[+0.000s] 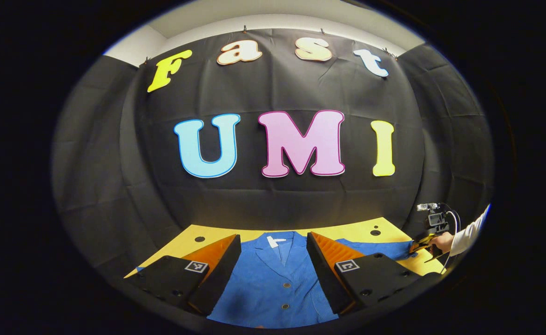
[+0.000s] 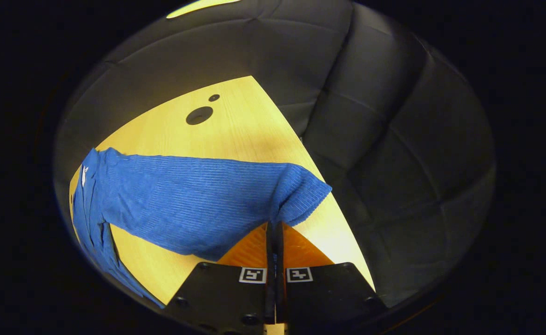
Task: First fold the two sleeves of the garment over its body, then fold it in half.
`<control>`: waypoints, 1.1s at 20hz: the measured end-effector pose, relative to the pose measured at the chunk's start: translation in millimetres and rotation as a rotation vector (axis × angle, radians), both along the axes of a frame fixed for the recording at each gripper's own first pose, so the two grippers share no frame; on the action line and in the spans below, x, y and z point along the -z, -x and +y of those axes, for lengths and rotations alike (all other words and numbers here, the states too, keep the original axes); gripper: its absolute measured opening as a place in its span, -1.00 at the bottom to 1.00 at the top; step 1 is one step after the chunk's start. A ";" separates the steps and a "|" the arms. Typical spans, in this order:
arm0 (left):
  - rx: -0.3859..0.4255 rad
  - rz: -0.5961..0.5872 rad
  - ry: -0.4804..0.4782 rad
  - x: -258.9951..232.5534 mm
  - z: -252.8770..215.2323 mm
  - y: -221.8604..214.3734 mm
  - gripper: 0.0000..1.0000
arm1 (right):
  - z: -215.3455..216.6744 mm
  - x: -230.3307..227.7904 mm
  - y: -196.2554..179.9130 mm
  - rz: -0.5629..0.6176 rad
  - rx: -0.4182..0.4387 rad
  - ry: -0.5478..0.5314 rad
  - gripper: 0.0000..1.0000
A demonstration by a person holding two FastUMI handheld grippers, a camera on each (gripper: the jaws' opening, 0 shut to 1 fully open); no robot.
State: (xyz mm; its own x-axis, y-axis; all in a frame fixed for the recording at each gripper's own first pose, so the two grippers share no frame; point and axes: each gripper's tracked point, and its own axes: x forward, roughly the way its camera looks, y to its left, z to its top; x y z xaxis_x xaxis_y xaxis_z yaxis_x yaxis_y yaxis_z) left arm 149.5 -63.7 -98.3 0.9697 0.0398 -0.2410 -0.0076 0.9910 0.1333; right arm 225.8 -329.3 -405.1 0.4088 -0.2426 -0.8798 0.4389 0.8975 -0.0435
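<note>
Fingers of the right gripper (image 2: 274, 232) sit pressed together w/ only a thin dark slit between them, pinched on the lower edge of the sleeve (image 2: 198, 204) near its cuff end. Cloth bunches right at the tips and rises off the wooden table (image 2: 235, 125) there, so the sleeve looks lifted at that end, draped back toward the shirt body at frame left.

Left gripper (image 1: 273, 253): fingers spread wide, nothing between them. It hangs over the chest of the blue shirt (image 1: 277, 284), collar and front buttons visible in the gap. No contact w/ fabric that I can make out.

Shirt lies face up, spread flat on the table, collar toward the booth wall. In the left gripper view the right-side sleeve runs out toward the table edge, where a hand (image 1: 442, 242) in a white sleeve holds the other gripper at the cuff.

Progress, my read: early. Sleeve no. 1 is gripped but not yet laid over the body. 2nd sleeve: mostly hidden behind the left finger, just a sliver at the table edge; can't tell its lay, prob. not yet folded. Half-fold not begun, body looks full length. Left to do: both sleeves over, then the half-fold.
</note>
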 end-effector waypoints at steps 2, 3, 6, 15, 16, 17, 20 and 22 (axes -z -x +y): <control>0.008 0.006 0.016 1.9 1.6 4.4 0.63 | 9.4 -16.8 0.0 -0.037 -0.004 0.000 -0.96; 0.013 0.001 0.021 0.4 4.9 4.8 0.63 | 15.7 -26.4 -1.4 -0.055 -0.008 0.009 -0.96; 0.025 -0.024 0.038 -8.6 22.8 10.8 0.63 | 32.0 -62.9 -6.8 -0.133 -0.019 0.059 -0.96; 0.049 -0.060 0.074 -15.4 112.3 31.2 0.63 | 159.0 -215.5 1.9 -0.364 -0.112 0.151 -0.97; 0.041 -0.058 0.076 -12.5 125.5 33.9 0.63 | 178.9 -227.6 -0.1 -0.381 -0.133 0.160 -0.98; 0.031 -0.057 0.086 -10.9 138.4 35.2 0.63 | 199.4 -240.2 -4.8 -0.400 -0.165 0.174 -0.97; -0.006 -0.052 0.117 -2.1 177.0 41.3 0.63 | 268.9 -270.1 -23.7 -0.445 -0.248 0.165 -0.97; -0.042 -0.048 0.115 4.7 204.5 46.0 0.63 | 318.1 -284.6 -38.1 -0.465 -0.299 0.137 -0.98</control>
